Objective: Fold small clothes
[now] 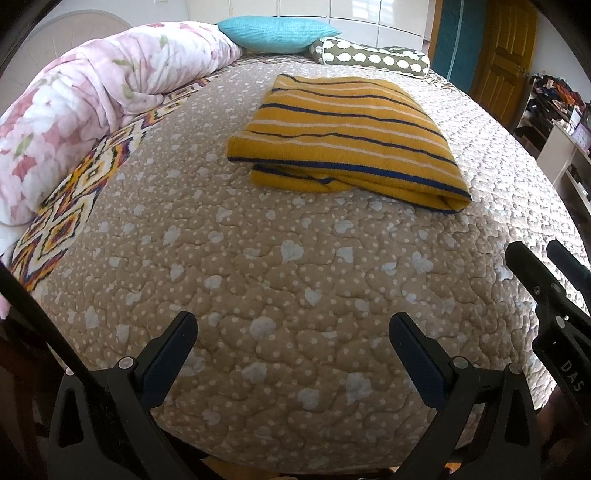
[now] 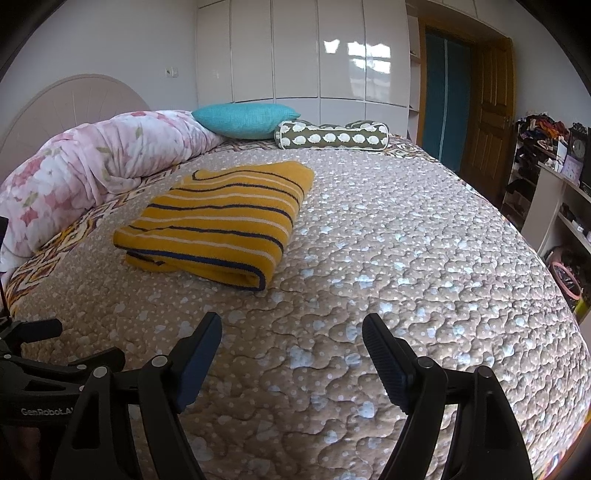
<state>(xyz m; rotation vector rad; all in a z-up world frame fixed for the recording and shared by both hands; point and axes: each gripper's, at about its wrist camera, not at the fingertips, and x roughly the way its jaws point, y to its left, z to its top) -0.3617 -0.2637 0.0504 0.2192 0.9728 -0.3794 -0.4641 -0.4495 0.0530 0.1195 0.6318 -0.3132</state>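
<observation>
A mustard-yellow garment with white and navy stripes [image 1: 343,140] lies folded in a thick rectangle on the beige quilted bedspread [image 1: 288,277]. It also shows in the right wrist view [image 2: 221,218], left of centre. My left gripper [image 1: 291,321] is open and empty, above the near part of the bed, well short of the garment. My right gripper [image 2: 291,321] is open and empty, also near the bed's front edge; it appears in the left wrist view [image 1: 539,254] at the right edge. The left gripper shows at the lower left of the right wrist view [image 2: 48,343].
A rolled pink floral duvet [image 1: 92,107] lies along the bed's left side. A turquoise pillow [image 1: 277,33] and a green bolster [image 1: 373,55] lie at the far end. White wardrobes [image 2: 303,55], a wooden door [image 2: 487,110] and cluttered shelves [image 2: 554,177] stand beyond and to the right.
</observation>
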